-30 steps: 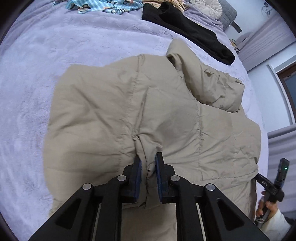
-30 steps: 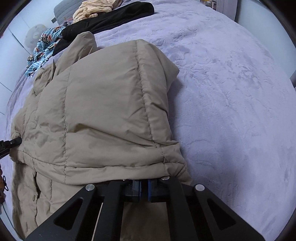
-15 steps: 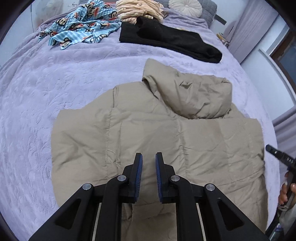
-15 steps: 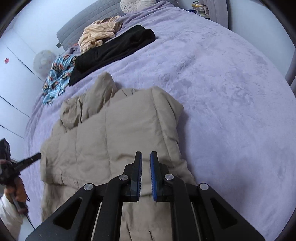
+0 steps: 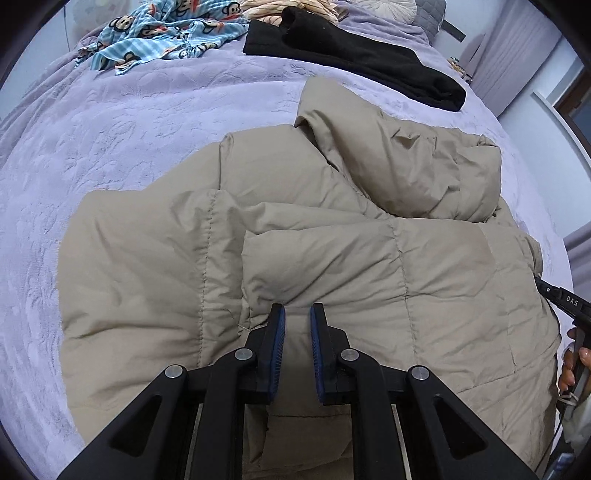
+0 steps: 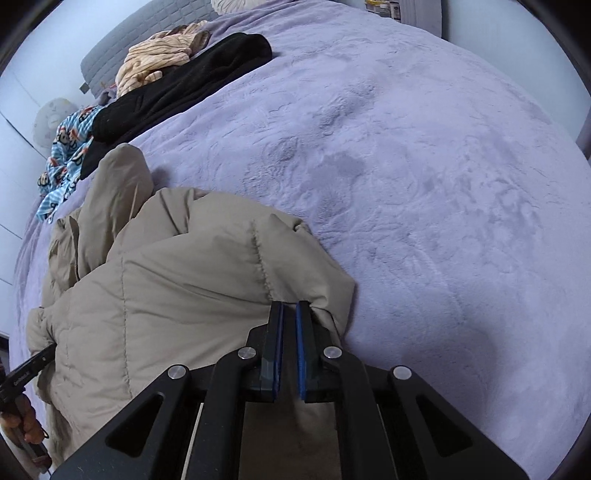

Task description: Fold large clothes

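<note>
Left wrist view: beige puffer jacket (image 5: 332,258) fills the centre of the frame. The left gripper (image 5: 297,314) has its fingers nearly together and clamped on a raised fold of the jacket. Beige fabric shows in the slit between the blue pads, and creases fan out toward 9 o'clock from the tips. A doubled layer runs from the fingers toward 12 o'clock. The hood (image 5: 406,166) lies at 1 o'clock, beyond that layer.

Right wrist view: the right gripper (image 6: 290,308) has just been closing and its fingers now pinch the jacket's edge. The cloth bunches at the tips, on the 3 o'clock side. The rest of the jacket spreads toward 9 and 10 o'clock.

Versus half a second ago: the jacket then lay flatter and further off in both views. It is now nearer, with the lower part folded over the body. The right fingers showed no bunched cloth at their tips then.

Setting: lavender plush bed (image 6: 424,184), with bare cover from 12 to 4 o'clock in the right view. Near the far edge lie a black garment (image 5: 351,55), a blue monkey-print cloth (image 5: 159,33) and a striped peach garment (image 6: 151,66). Behind them stands a grey quilted headboard (image 6: 122,44), and a pale curtain (image 5: 509,55) hangs at 1 o'clock.
</note>
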